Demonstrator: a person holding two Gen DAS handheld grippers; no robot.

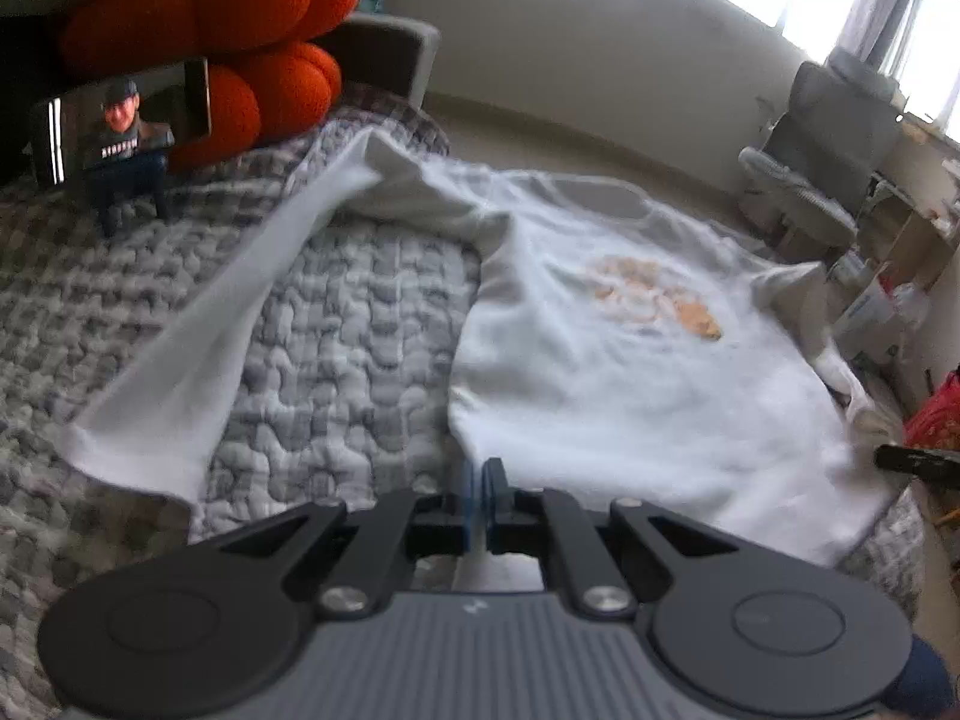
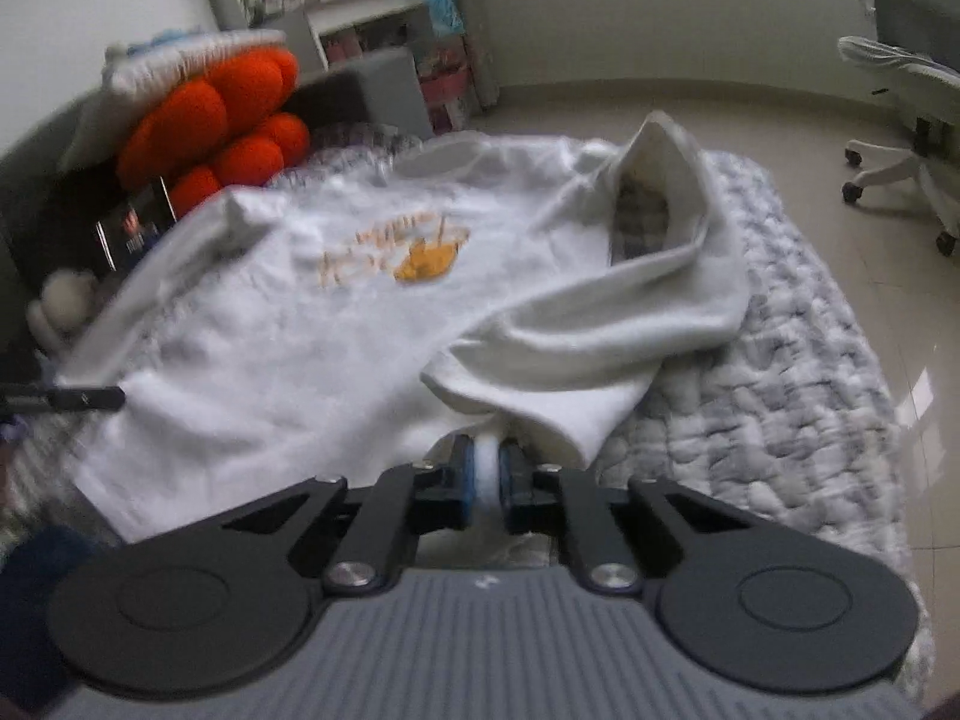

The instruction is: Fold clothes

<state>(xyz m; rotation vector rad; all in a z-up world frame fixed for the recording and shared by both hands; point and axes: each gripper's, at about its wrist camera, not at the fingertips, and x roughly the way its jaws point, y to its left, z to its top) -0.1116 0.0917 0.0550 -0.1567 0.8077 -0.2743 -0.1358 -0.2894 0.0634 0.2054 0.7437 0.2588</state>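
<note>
A white long-sleeved shirt (image 1: 630,384) with an orange print lies front-up on a grey quilted bed cover (image 1: 336,348). Its left sleeve (image 1: 198,354) stretches out flat to the left. My left gripper (image 1: 480,480) is shut on the hem at the shirt's near left corner. In the right wrist view the shirt (image 2: 288,354) fills the middle, and its right sleeve (image 2: 606,324) is folded inward over the body. My right gripper (image 2: 487,474) is shut on the white fabric near that sleeve's cuff. The left gripper's tip (image 2: 78,399) shows at the left edge.
Orange round cushions (image 1: 240,30) and a phone on a stand (image 1: 120,126) sit at the head of the bed. A soft toy (image 2: 60,306) lies at the left. An office chair (image 2: 912,90) stands on the tiled floor to the right, with shelves (image 2: 390,30) behind.
</note>
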